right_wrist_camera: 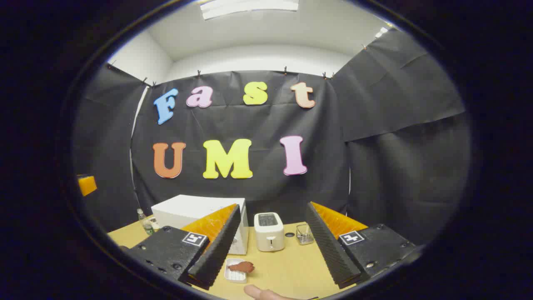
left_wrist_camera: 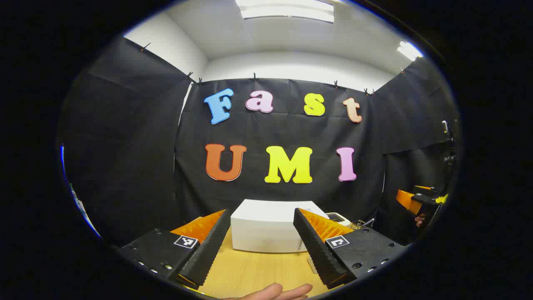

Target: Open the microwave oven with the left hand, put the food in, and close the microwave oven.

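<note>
Both pairs of tongs are released and hold nothing, so by my reading the task has hardly begun. The left tongs (left_wrist_camera: 260, 246) stand with jaws wide apart, raised above the table (left_wrist_camera: 258, 271) and aimed level at the microwave oven (left_wrist_camera: 266, 225), which sits dead ahead at twelve o'clock between the two fingers and well apart from them. Its white body looks closed from here, though its door face is not plainly shown; opening, loading and closing all seem left to do. The right tongs (right_wrist_camera: 270, 250) are likewise spread and empty, held above the table and pointing forward. In the right gripper view the food (right_wrist_camera: 242, 266), a brown piece lying on a small white tray (right_wrist_camera: 234, 275), rests on the table at about six o'clock, just beside the left finger and in front of the microwave oven's near corner. A white toaster (right_wrist_camera: 269, 231) stands at twelve o'clock with a small glass (right_wrist_camera: 305, 234) at one o'clock. A fingertip (left_wrist_camera: 270, 292) shows at the bottom edge of the left gripper view.
</note>
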